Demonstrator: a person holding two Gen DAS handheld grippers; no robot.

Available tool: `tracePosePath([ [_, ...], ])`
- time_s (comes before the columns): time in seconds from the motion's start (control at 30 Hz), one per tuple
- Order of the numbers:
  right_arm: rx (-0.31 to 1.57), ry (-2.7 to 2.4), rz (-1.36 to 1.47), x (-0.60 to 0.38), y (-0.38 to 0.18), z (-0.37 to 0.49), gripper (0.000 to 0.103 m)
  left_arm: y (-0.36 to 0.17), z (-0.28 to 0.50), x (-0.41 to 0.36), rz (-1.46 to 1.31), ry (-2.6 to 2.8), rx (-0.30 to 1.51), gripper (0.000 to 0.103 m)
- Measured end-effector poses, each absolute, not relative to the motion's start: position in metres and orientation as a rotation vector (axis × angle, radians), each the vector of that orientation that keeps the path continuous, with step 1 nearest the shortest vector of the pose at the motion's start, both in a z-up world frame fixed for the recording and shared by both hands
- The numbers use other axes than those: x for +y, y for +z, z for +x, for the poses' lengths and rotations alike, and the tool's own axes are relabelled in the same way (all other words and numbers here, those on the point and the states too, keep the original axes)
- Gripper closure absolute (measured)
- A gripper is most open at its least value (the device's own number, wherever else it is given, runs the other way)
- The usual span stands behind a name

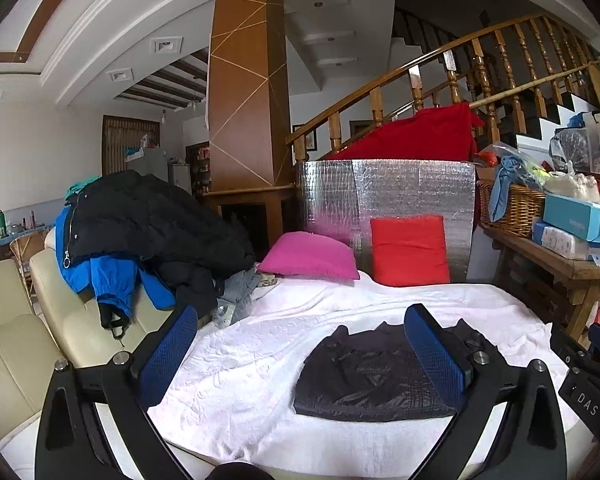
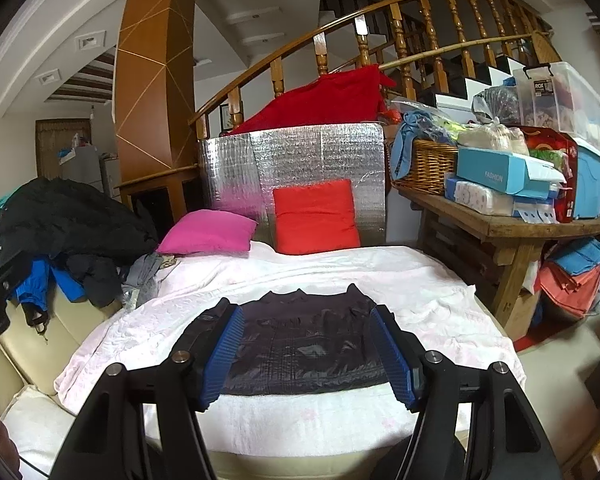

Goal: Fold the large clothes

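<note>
- A dark folded garment (image 2: 304,344) lies flat in a neat rectangle on the white blanket (image 2: 420,280) that covers the bed, near its front edge.
- The left hand-held gripper (image 1: 304,344) hovers above the blanket with its blue pads wide apart, grasping nothing; the garment sits ahead toward its right finger (image 1: 436,352), and I cannot tell whether that finger touches the cloth.
- The right hand-held gripper (image 2: 306,350) is released too, jaws spread to either side of the garment, its blue fingers (image 2: 226,352) not pinching it.
- A pink pillow (image 2: 208,234) and a red pillow (image 2: 316,216) rest at the far end of the bed, against a silver foil panel (image 2: 300,152).
- A pile of clothes (image 1: 148,224), a black coat over a blue jacket, is heaped on the cream sofa (image 1: 16,344) to the left of the bed.
- A wooden surface (image 2: 512,226) to the right carries a wicker basket (image 2: 428,166) and boxes.
</note>
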State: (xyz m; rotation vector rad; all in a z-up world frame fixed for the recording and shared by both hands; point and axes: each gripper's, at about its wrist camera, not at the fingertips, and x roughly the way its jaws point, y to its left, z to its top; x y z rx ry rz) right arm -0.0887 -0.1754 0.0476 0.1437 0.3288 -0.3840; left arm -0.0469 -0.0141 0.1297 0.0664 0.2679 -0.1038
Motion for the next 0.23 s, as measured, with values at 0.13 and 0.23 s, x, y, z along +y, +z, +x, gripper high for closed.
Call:
tracePosePath([
  [0.13,0.342,-0.39,0.123,-0.182,0.047,-0.073,0.034,0.12,-0.03,-0.017,0.051,-0.136,0.283,0.0],
  [0.23,0.359,-0.407,0.115,-0.2,0.042,-0.053,0.034,0.104,0.0,-0.02,0.038,-0.144,0.347,0.0],
])
